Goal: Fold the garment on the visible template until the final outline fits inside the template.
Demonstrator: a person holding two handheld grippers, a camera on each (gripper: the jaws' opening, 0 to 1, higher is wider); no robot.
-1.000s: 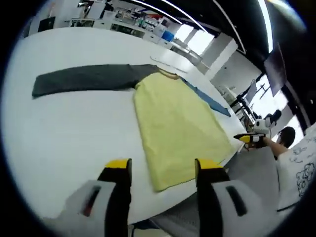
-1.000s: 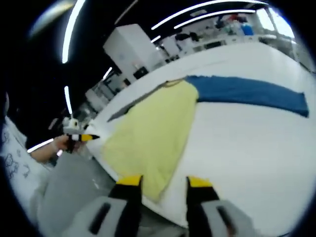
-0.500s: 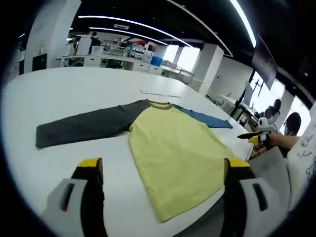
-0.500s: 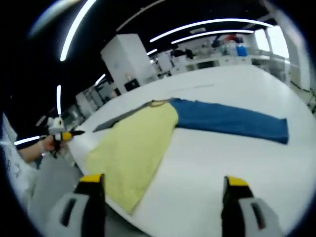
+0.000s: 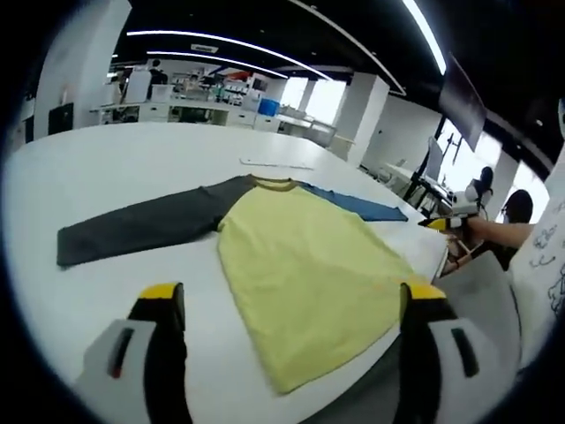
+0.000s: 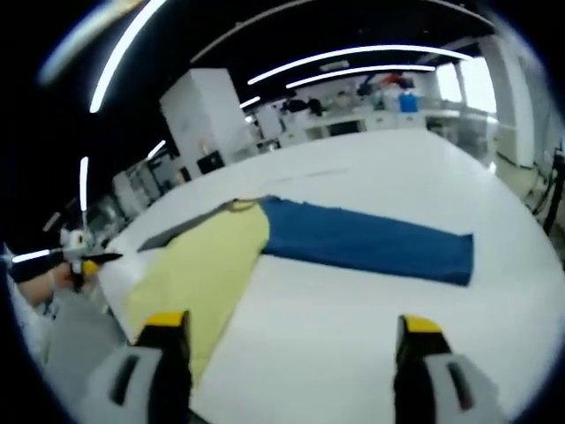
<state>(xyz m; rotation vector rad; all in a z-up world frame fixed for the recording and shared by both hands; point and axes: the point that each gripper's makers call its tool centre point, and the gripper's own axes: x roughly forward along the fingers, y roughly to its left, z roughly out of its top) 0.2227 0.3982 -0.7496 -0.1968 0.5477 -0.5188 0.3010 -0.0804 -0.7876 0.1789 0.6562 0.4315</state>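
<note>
On the white table [image 5: 106, 159] the garment [image 5: 300, 256] lies spread flat, yellow body toward the near edge, dark grey sleeve [image 5: 141, 225] stretched out to one side and blue sleeve [image 6: 366, 243] to the other. Both tongs hang above it with jaws wide apart and nothing held: the left gripper [image 5: 287, 305] over the yellow hem, the right gripper [image 6: 287, 331] over bare table beside the blue sleeve. I cannot make out a template outline. The hem sits right at the table edge, so a careless pull toward the person could drag cloth over it; pinching one layer unevenly would skew the fold. Wide open tabletop lies beyond both sleeves, giving plenty of room to swing them inward
</note>
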